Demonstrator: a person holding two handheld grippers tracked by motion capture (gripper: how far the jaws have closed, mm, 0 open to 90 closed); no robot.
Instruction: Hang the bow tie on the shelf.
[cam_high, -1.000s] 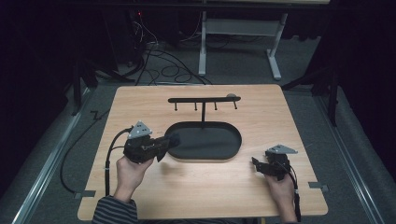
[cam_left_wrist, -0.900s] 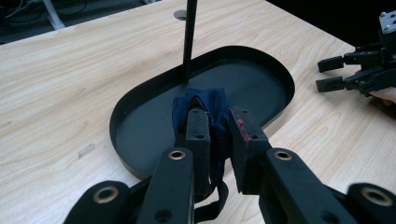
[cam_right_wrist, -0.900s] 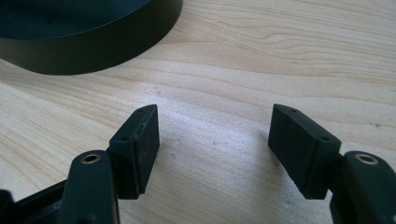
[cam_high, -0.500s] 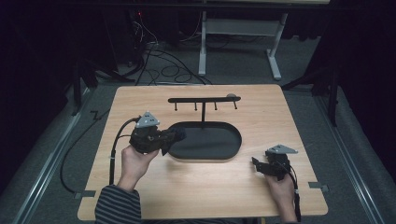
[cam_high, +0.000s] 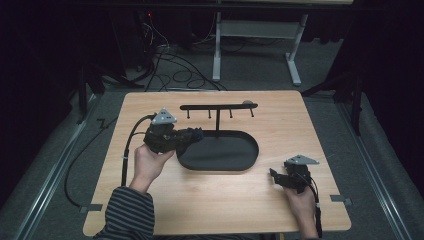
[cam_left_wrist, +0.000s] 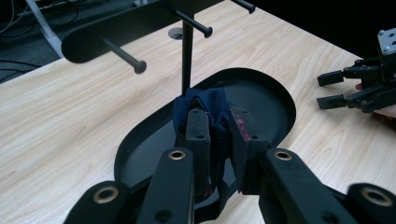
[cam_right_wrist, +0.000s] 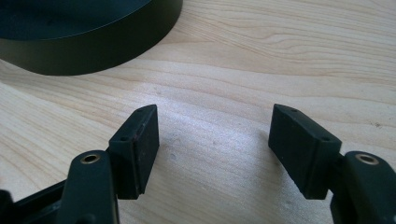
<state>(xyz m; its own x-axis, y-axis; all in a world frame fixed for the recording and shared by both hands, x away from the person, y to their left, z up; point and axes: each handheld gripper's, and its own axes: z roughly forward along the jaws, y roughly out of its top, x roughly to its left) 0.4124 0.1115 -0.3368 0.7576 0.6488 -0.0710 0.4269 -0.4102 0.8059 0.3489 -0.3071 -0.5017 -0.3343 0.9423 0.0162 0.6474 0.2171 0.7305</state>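
Note:
My left gripper (cam_high: 192, 135) (cam_left_wrist: 216, 135) is shut on a small dark blue cloth item (cam_left_wrist: 205, 105) and holds it over the left end of the black oval tray (cam_high: 247, 155) (cam_left_wrist: 275, 93). Behind it rises a black rack (cam_high: 218, 106) (cam_left_wrist: 140, 23) with a thin post and several short pegs. My right gripper (cam_high: 274, 175) (cam_right_wrist: 212, 135) rests low over the wooden table (cam_high: 300, 120) near the tray's right end, jaws wide apart with nothing between them. It also appears at the right of the left gripper view (cam_left_wrist: 329, 88).
The tray's black wall (cam_right_wrist: 93, 46) lies just ahead and left of the right gripper. A cable (cam_high: 127, 150) trails from the left gripper down the table's left side. Beyond the far edge stand a white frame's legs (cam_high: 295, 45) and floor cables (cam_high: 165, 55).
My left gripper has moved up and to the right with the blue cloth, from the tray's left rim towards the rack. The right gripper has stayed still.

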